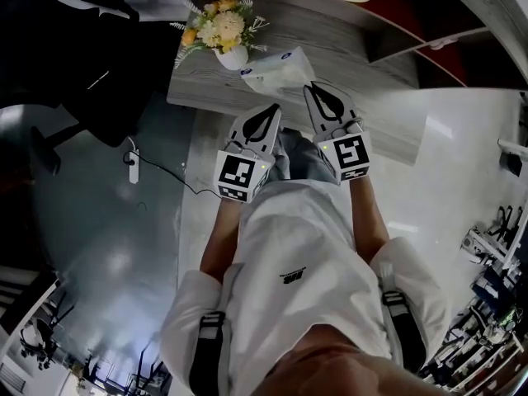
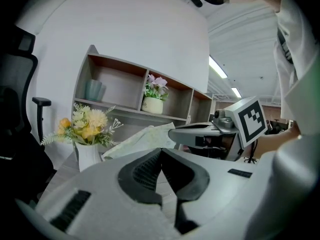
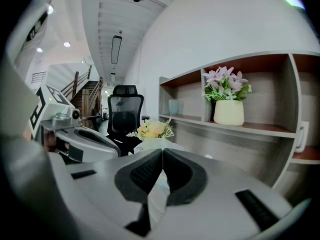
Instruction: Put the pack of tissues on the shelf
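Closest beneath me was my white shirt (image 1: 305,254), with both arms held out ahead of it. Far left stood a black office chair (image 1: 91,48), then a white vase of yellow flowers (image 1: 232,56) on the grey desk (image 1: 355,56). My left gripper (image 1: 272,108) hovered short of the desk, jaws pressed together with nothing between them. Just right of the vase lay the pack of tissues (image 1: 276,63), on the desk ahead of both sets of fingertips. My right gripper (image 1: 312,87) was likewise closed. Its tips sat at the pack's near edge, and I could not tell whether they touched it. Beyond rose the shelf (image 3: 250,126), with a pot of lilac flowers (image 3: 229,112) in one compartment.
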A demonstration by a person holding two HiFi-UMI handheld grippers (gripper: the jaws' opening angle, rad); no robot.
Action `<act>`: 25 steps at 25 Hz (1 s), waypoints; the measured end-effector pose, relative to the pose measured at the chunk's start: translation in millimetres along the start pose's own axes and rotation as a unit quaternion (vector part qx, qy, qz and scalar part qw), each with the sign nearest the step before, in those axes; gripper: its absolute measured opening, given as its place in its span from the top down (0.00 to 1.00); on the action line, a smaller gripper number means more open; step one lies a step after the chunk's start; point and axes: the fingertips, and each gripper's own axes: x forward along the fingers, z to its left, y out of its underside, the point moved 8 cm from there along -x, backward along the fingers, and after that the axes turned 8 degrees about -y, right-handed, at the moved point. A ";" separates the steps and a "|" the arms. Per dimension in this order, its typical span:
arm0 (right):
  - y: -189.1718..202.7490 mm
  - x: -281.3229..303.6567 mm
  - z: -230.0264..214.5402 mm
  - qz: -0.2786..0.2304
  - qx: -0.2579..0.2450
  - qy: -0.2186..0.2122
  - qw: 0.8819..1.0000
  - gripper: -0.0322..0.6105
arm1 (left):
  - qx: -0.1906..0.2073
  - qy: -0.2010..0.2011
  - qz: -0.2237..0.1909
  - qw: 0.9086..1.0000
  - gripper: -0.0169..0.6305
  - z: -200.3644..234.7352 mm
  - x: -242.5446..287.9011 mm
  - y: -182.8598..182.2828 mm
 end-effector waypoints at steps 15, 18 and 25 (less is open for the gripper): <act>-82.7 -5.3 -15.9 -0.077 -0.046 -0.047 0.995 0.90 | 0.012 -0.048 -0.046 0.998 0.93 -0.9 -2.9 -61.8; -95.8 -6.4 -23.4 -0.095 -0.049 -0.059 0.993 0.90 | 0.020 -0.058 -0.054 0.997 0.93 -3.8 2.2 -75.5; -118.8 -4.5 -43.4 -0.131 -0.055 -0.093 0.985 0.90 | 0.033 -0.088 -0.074 0.993 0.93 -10.7 13.2 -100.9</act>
